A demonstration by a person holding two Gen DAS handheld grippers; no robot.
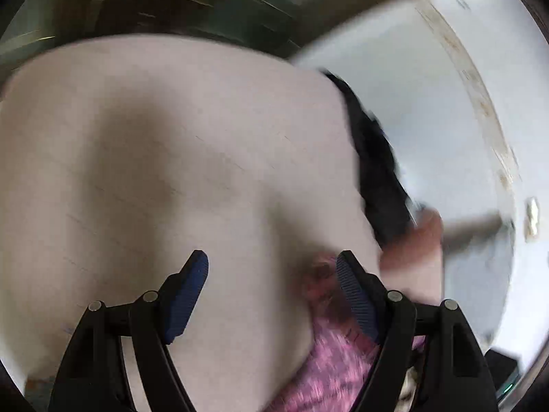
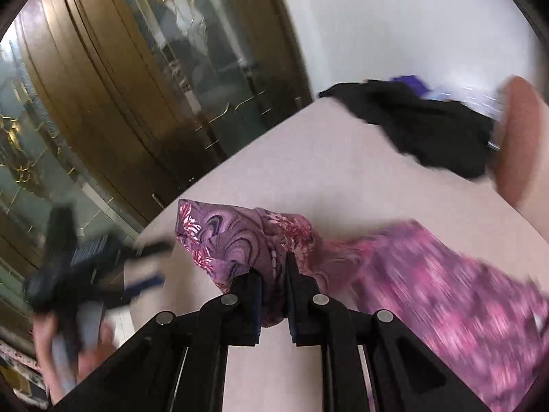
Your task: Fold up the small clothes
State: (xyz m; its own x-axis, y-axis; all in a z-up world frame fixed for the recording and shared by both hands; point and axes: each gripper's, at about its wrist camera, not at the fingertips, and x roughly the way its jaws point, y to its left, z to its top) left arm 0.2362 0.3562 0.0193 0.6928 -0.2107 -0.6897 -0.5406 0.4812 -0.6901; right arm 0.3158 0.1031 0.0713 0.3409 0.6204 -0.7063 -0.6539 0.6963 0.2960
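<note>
Our right gripper (image 2: 274, 295) clamps the pink cloth (image 2: 240, 237) at frame centre; our left gripper (image 1: 272, 295), fingers apart, holds nothing. A one-sided pull could bunch it.

Your worktop (image 2: 329, 171) was a pale pinkish surface. On it lay a pink-purple patterned garment (image 2: 446, 292). A black garment (image 2: 429, 127) sat at its far edge.

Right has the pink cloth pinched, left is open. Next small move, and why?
Probably bring the open left gripper onto the pink patterned garment and close on a free edge. The right gripper alone pinches one bunched corner; the rest trails over the table, unfolded.
</note>
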